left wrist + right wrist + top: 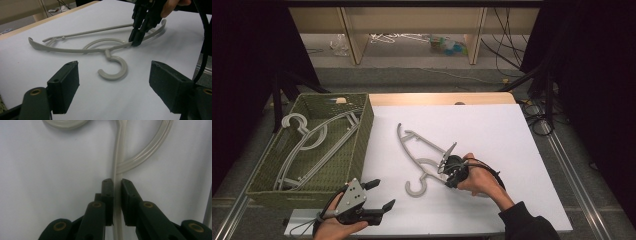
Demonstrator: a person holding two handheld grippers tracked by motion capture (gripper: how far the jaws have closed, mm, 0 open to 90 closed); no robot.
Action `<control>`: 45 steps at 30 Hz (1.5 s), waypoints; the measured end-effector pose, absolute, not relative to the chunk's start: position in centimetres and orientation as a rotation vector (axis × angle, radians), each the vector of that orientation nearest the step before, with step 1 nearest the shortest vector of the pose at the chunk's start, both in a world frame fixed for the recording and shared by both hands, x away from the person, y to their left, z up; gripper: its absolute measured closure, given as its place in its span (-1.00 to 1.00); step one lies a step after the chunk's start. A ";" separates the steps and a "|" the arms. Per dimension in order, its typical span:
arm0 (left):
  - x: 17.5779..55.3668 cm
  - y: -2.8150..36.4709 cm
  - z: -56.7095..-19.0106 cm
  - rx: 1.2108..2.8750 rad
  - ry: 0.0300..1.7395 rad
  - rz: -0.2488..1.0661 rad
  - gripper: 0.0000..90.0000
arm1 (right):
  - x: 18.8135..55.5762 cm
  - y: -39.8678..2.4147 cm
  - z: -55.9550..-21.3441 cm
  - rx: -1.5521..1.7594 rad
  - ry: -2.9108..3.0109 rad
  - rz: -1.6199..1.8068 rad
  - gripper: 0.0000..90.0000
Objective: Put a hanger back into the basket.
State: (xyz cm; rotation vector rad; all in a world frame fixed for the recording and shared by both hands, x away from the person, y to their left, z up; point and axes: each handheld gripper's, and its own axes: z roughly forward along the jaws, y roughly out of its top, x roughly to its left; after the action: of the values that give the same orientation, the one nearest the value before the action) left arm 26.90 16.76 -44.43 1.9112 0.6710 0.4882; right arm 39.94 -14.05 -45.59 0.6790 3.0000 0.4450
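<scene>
High view: grey plastic hanger (424, 150) lies flat on the white surface (492, 130), just right of the green woven basket (362, 135), which serves as landmark. Hook end of the hanger points toward the near edge, away from the basket's far wall. Right gripper (447, 167) sits on the hanger's arm close to the hook, well right of the basket; its jaws are pinched narrow on that arm. Left gripper (379, 195) hovers above the surface just off the basket's near right corner, jaws spread wide w/ nothing between them. Inside the basket lie more hangers (307, 145), same grey colour, resting against its floor and walls.

Left gripper view: both pads (65, 87) stand far apart, bare surface between; hanger hook (115, 71) lies ahead, and the right gripper (136, 40) bites the arm just beyond it.

Right gripper view: the thin arm (117, 157) runs straight up btwn the two pads, both pressing on it; curved inner bar branches off at upper right.
</scene>
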 end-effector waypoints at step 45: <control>32.6 9.2 -46.9 2.339 0.211 0.506 0.10 | 34.4 -16.9 -42.2 0.286 3.174 0.709 0.82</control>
State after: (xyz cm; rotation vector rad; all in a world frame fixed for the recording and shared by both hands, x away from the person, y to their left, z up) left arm 32.58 9.16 -46.92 2.3385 0.2107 0.5062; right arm 34.36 -16.88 -42.22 0.2855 3.1735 0.7087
